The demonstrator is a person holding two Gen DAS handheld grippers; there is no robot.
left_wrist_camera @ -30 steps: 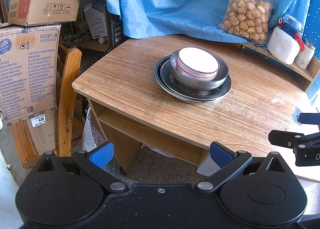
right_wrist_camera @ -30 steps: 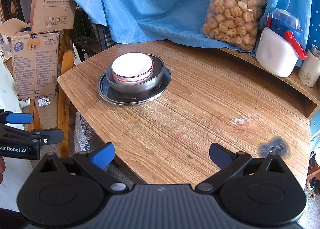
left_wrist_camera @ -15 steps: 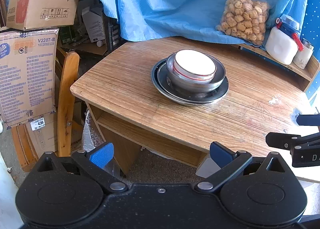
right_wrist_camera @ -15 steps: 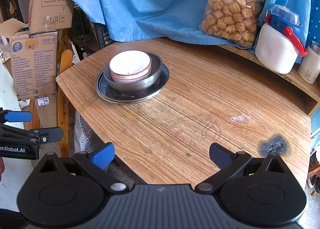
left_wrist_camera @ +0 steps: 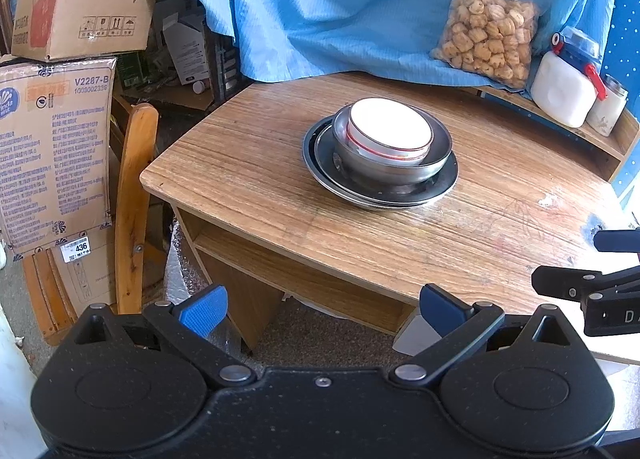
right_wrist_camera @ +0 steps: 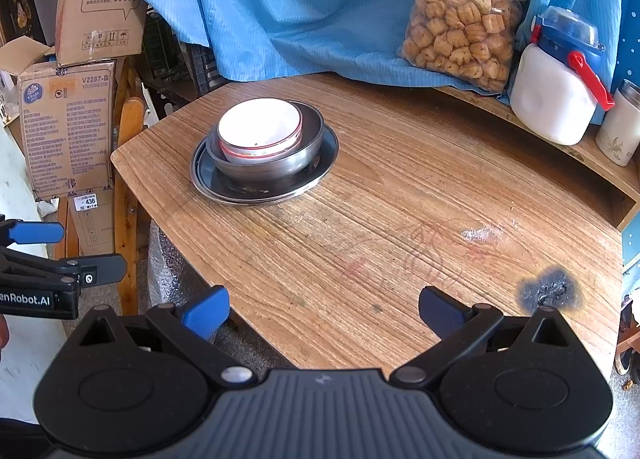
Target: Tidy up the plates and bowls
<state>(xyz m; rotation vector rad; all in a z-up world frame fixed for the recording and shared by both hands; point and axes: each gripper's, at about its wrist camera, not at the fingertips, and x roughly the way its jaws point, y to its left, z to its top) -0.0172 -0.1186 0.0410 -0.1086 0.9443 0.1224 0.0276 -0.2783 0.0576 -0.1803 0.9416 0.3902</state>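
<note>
**Stack assembled at worktop centre; both tools released and standing off**

Location of task items: the white bowl point(right_wrist_camera: 260, 127) sits nested inside the steel bowl point(right_wrist_camera: 276, 163), which rests on the plates point(right_wrist_camera: 212, 183). The whole stack stands on the worktop point(right_wrist_camera: 400, 219), toward its far-left part, well apart from both tools.

Left tool point(left_wrist_camera: 320, 307): fingers spread wide, nothing between them. It hangs off the near edge of the worktop, aimed at the stack.

Right tool point(right_wrist_camera: 322, 309): likewise spread and empty, held over the near edge.

Judgement on placement: smallest vessel uppermost, widest at the base. This is a stable nesting order and suggests the organizing is finished or nearly so. The tools' stand-off position fits that reading.

View differences:
- The right view looks down into the white bowl and shows a dark speck on its inner wall; the left view shows only a glared, featureless interior.
- The left view shows two plate rims, one inside the other. It also shows the shelf point(left_wrist_camera: 304, 259) under the worktop and the chair point(left_wrist_camera: 132, 199) beside it.
- The right view shows the burn mark point(right_wrist_camera: 548, 291) in full; in the left view the right tool partly hides it.
- Each view catches the other tool at its margin.
</note>
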